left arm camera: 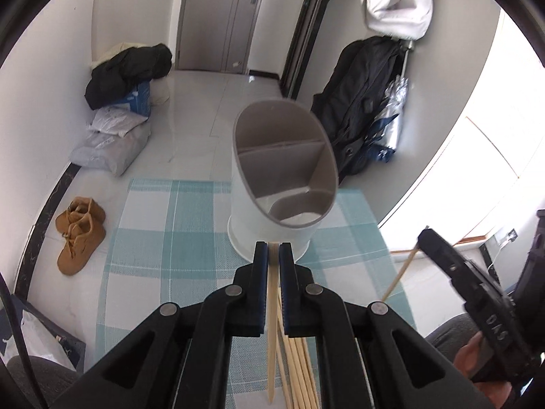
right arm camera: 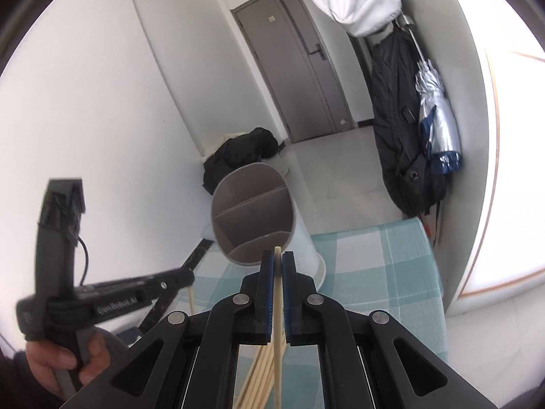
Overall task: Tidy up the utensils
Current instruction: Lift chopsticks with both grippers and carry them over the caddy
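Pale floor tiles and a grey door lie beyond our teal-and-white checked tablecloth (left arm camera: 177, 238), where the white oval plastic utensil holder with grey dividers (left arm camera: 282, 170) stands at twelve o'clock. We judge the slim pale bamboo chopsticks (left arm camera: 272, 293) light, stiff and slippery, best pinched mid-shaft. Our left gripper (left arm camera: 273, 255) is nearly closed, seemingly pinching one chopstick; more lie loose at six o'clock. Our right gripper (right arm camera: 278, 266) clamps a single chopstick (right arm camera: 278, 310) aimed at the holder.

chopsticks (left arm camera: 299, 368): lower ends cut off | holder (left arm camera: 282, 170): base possibly hidden
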Demonstrator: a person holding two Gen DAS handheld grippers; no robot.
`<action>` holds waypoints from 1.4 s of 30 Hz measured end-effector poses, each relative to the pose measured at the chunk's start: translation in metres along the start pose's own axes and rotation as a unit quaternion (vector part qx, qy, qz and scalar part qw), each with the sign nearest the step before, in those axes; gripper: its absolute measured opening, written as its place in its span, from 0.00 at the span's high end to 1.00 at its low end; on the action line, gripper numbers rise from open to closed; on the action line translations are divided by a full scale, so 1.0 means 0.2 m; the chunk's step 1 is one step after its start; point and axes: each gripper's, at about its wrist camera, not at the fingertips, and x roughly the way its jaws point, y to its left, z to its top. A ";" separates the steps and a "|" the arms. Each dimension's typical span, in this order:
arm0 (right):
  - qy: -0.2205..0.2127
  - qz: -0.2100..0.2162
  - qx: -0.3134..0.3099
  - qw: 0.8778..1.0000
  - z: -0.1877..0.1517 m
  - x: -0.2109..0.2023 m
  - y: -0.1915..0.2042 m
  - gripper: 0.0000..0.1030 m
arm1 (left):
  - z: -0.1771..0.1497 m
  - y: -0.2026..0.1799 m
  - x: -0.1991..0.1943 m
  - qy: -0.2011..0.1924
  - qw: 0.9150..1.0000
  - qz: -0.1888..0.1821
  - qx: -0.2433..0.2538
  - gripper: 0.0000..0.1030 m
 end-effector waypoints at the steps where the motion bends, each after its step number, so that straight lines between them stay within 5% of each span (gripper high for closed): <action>1: -0.001 -0.002 -0.005 1.000 0.00 0.00 0.02 0.96 | 0.02 -0.01 0.01 -0.004 1.000 -0.001 0.002 0.97; 15: -0.028 -0.018 -0.080 0.996 0.03 -0.04 0.24 0.96 | 0.06 -0.06 -0.10 -0.023 0.999 -0.031 0.036 0.97; 28: -0.029 -0.011 -0.075 0.997 0.06 -0.03 0.23 0.97 | 0.13 -0.08 -0.13 -0.019 0.998 -0.037 0.057 0.97; 35: -0.044 0.000 -0.061 0.997 0.23 -0.06 0.21 0.97 | 0.29 -0.10 -0.20 -0.027 0.997 -0.050 0.047 0.97; 42: -0.074 0.015 -0.075 0.994 0.54 -0.09 0.27 0.96 | 0.61 -0.13 -0.37 -0.076 0.994 -0.064 0.038 0.97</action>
